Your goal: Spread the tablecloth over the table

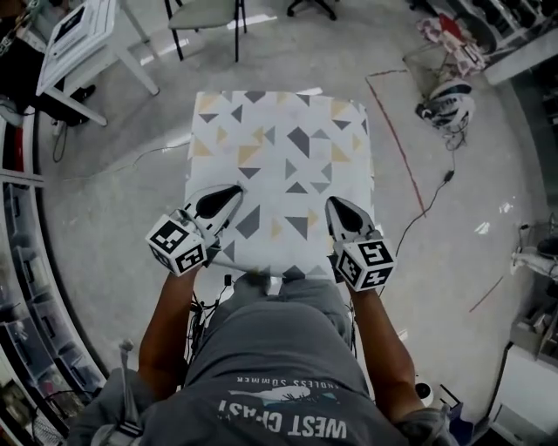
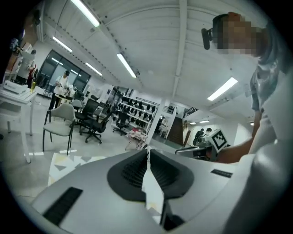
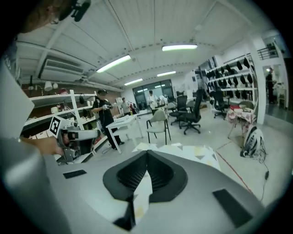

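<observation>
A white tablecloth [image 1: 279,152] with grey and yellow triangles lies stretched over the table, which it hides fully. My left gripper [image 1: 234,192] is shut on the cloth's near left edge, and its own view shows a fold of tablecloth [image 2: 153,192] pinched between the closed jaws. My right gripper [image 1: 336,203] is shut on the near right edge, with a strip of tablecloth [image 3: 142,192] pinched the same way. Both grippers are held raised in front of the person's chest, pointing away across the cloth.
A grey chair [image 1: 205,17] stands beyond the far edge, with a white side table [image 1: 83,39] at the far left. A helmet with a cable [image 1: 446,104] lies on the floor to the right, beside a red floor line [image 1: 397,144]. Shelving [image 1: 22,261] lines the left.
</observation>
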The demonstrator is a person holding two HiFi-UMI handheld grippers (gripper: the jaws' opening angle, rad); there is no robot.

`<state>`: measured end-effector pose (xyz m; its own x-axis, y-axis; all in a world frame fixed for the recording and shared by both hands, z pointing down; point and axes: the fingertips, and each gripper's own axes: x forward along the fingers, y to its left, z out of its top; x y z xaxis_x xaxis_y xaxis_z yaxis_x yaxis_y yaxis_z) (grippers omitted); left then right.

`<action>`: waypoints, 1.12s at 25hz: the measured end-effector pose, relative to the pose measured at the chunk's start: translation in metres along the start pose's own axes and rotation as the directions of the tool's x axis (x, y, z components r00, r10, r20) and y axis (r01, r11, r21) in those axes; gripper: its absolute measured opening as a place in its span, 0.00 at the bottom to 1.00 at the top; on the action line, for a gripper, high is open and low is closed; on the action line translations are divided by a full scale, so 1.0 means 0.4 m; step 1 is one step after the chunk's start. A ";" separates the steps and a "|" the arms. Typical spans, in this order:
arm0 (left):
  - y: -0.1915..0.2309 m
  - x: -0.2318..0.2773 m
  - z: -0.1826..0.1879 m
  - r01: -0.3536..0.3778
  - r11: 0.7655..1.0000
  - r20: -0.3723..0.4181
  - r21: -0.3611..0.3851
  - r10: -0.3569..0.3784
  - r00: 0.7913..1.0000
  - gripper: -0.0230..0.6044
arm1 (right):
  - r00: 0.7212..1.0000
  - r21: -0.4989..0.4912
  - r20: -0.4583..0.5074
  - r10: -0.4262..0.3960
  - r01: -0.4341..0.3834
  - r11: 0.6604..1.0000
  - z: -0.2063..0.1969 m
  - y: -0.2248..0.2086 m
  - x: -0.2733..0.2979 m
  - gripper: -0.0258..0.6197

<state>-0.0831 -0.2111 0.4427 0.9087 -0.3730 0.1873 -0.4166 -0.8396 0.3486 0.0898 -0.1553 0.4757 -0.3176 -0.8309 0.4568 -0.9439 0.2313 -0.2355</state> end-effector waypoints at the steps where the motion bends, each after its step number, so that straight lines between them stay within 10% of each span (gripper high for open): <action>1: -0.013 -0.002 0.038 0.002 1.000 0.025 0.021 -0.003 1.000 0.06 | 0.999 -0.022 0.040 0.015 -0.014 1.000 0.048 0.028 -0.012 0.05; 14: -0.198 -0.081 0.362 -0.080 0.924 0.190 0.373 0.009 0.982 0.04 | 0.942 -0.330 0.270 0.199 -0.104 0.938 0.436 0.344 -0.185 0.05; 28: -0.266 -0.174 0.401 -0.123 0.910 0.237 0.397 0.028 0.971 0.04 | 0.934 -0.357 0.307 0.185 -0.067 0.932 0.466 0.402 -0.265 0.05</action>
<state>-0.0976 -0.1594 0.2452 0.8772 -0.4794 -0.0258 -0.4799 -0.8745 -0.0704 -0.0115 -0.1243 0.2294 -0.4432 -0.8884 0.1197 -0.8903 0.4518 0.0565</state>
